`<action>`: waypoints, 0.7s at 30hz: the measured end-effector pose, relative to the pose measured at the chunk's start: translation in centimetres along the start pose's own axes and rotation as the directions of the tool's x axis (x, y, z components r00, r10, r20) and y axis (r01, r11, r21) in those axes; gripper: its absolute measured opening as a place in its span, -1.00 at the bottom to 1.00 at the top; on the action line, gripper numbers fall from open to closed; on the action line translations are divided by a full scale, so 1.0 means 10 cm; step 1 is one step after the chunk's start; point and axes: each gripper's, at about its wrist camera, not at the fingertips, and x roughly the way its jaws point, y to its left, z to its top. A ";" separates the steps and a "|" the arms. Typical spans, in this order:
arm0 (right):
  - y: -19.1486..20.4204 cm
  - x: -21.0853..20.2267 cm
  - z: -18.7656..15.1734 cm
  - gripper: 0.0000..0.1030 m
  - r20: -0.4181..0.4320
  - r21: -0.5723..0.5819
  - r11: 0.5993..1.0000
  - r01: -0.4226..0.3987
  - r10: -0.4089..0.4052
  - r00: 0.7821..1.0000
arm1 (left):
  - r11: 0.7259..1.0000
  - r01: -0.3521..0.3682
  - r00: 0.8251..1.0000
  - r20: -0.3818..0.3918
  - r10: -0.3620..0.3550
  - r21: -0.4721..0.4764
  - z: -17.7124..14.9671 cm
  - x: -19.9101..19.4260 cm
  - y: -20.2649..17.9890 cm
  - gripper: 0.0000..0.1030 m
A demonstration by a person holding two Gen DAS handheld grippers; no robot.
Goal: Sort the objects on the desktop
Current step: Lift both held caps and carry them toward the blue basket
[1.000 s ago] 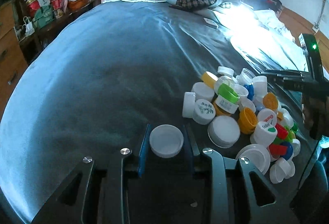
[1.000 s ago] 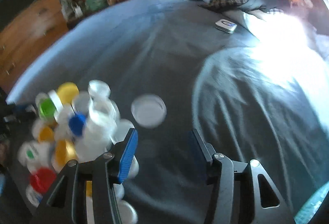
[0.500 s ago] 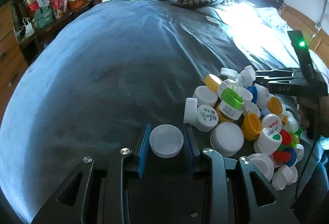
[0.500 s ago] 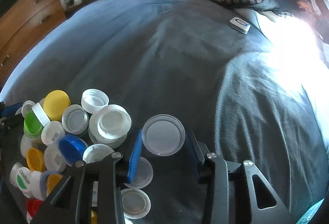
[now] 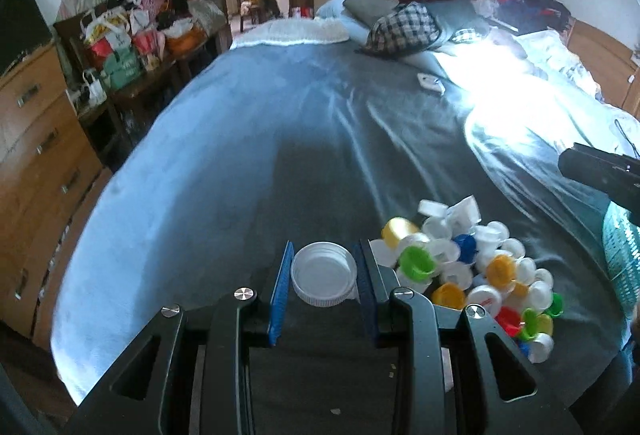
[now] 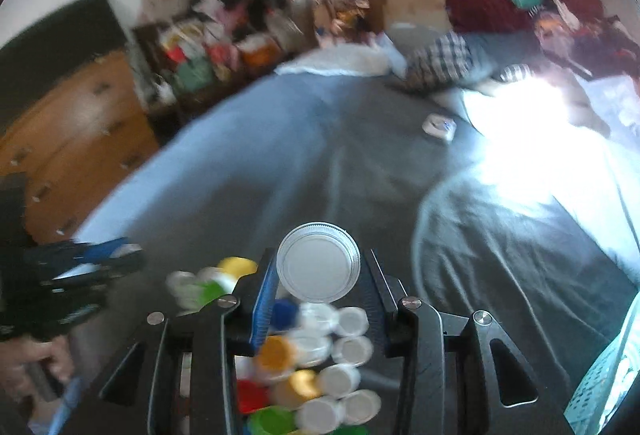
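Note:
My left gripper [image 5: 323, 277] is shut on a white jar lid [image 5: 324, 278], open side up, raised above the grey blanket [image 5: 248, 171]. A pile of bottle caps [image 5: 468, 267] in white, yellow, green, blue and red lies just to its right. In the right wrist view my right gripper [image 6: 320, 275] is shut on a wide grey-white lid [image 6: 318, 262], tilted and lifted over the same cap pile [image 6: 316, 367]. The left gripper [image 6: 80, 259] shows blurred at the left edge there, with a hand [image 6: 40, 363] on its handle. The right gripper's tip [image 5: 600, 175] shows at the right edge of the left wrist view.
The caps lie on a big bed. A small white device [image 5: 431, 83] rests further up the blanket, near a plaid cloth [image 5: 404, 27] and pillows. A wooden dresser [image 5: 36, 171] and a cluttered side table [image 5: 132, 47] stand to the left. Strong glare [image 5: 492, 91] covers the bed's right side.
Both grippers have risen off the blanket with their lids. The right gripper closed on the grey-white lid, which lay loose between its fingers a second ago.

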 end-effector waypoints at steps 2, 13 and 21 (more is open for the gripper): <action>0.11 -0.15 0.01 -0.16 0.019 -0.015 1.000 -0.002 0.003 1.000 | 1.000 -0.007 1.000 0.000 0.007 0.006 0.02 -0.06 -0.04 -0.48; 0.64 -0.57 0.04 -0.16 0.057 -0.111 0.993 -0.030 0.037 0.998 | 0.995 -0.085 0.996 0.033 0.084 0.048 0.11 -0.32 -0.18 -0.48; 0.80 -0.76 0.05 -0.16 0.089 -0.151 0.988 -0.034 0.048 0.995 | 0.987 -0.140 0.987 0.096 0.131 0.083 0.14 -0.54 -0.24 -0.48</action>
